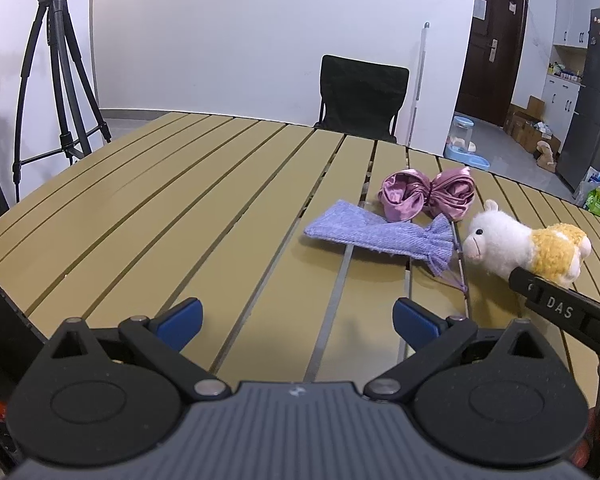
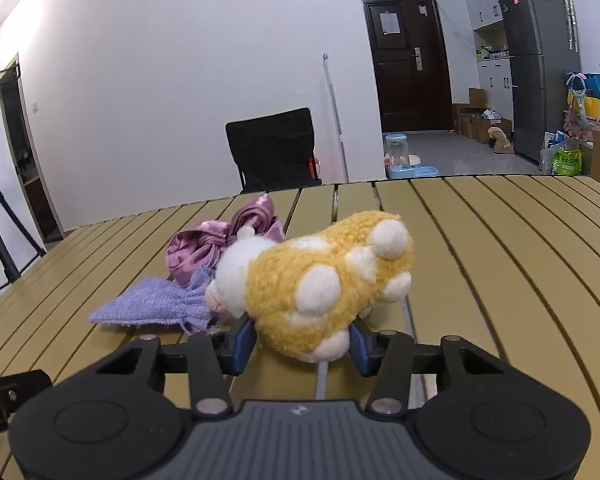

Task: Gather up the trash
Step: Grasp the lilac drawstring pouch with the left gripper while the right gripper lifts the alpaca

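- As my right gripper (image 2: 302,340) pinches the plush (image 2: 320,280) on the table (image 2: 500,260), pickup is underway.
- My left gripper (image 1: 298,318) hangs spread, empty; next, lift.

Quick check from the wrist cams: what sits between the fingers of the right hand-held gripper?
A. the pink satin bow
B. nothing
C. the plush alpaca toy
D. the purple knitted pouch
C: in the right wrist view the blue pads of the right hand-held gripper press both sides of the plush alpaca toy's yellow rear end on the slatted table.
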The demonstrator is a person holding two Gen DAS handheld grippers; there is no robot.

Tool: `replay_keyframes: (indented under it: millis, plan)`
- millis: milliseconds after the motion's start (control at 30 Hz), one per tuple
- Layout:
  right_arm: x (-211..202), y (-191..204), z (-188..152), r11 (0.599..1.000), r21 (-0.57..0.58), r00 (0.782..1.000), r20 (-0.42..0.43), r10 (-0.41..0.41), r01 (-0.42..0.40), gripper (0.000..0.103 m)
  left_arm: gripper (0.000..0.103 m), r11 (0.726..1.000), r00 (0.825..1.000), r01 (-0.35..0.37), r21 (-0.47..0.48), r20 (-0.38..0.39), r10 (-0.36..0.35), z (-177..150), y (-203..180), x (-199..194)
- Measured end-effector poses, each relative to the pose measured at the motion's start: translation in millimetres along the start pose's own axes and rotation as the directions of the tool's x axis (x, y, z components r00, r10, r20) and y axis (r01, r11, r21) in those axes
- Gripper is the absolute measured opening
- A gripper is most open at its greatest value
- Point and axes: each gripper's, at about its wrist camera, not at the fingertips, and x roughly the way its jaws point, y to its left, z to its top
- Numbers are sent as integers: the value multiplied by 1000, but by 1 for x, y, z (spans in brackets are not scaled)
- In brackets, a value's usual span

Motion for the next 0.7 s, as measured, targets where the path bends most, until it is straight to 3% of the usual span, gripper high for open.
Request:
replay_keyframes:
  millis: [400,700]
  plan:
    - [-17,-28,7,998,58,998,55,9,-12,44,103,1000,1000,18,14,10,-18,0,-19,-1]
    - [-36,-64,16,992,126,992,122,8,-24,44,103,999,998,30,10,46,-31,28,-29,10]
